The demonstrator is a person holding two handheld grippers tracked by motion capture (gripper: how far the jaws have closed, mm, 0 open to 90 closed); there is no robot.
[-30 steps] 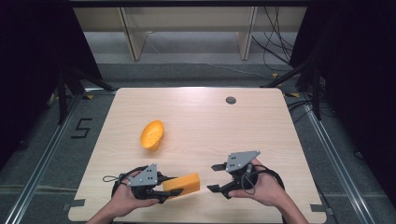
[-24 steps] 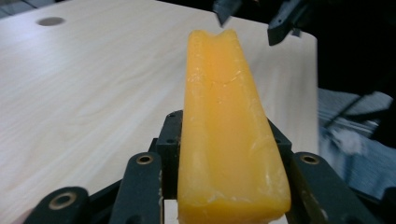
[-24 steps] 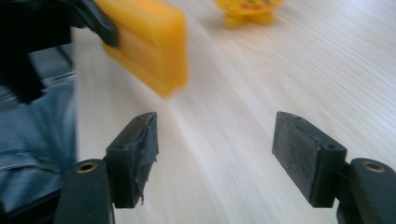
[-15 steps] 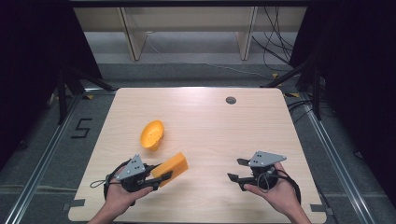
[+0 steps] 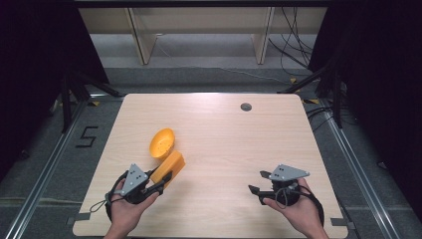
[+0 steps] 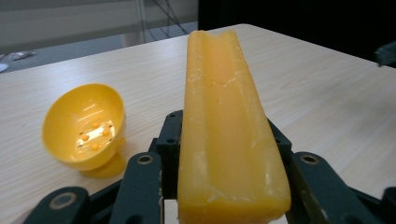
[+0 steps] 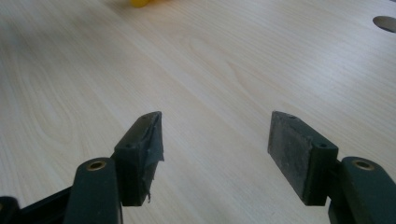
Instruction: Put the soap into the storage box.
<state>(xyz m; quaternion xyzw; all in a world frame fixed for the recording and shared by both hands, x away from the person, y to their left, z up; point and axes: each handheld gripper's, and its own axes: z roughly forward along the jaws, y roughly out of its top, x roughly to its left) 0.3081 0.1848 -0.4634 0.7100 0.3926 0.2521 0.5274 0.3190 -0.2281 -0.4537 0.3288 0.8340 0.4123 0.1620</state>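
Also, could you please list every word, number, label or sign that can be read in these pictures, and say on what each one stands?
"5": a black mark on the grey floor, left of the wooden table, in the high view.
No writing can be read on the yellow block, the yellow bowl, the left gripper or the right gripper.

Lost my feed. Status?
Left gripper shut on yellow block. Right gripper open, empty. Bowl beside block. Nothing in the way.
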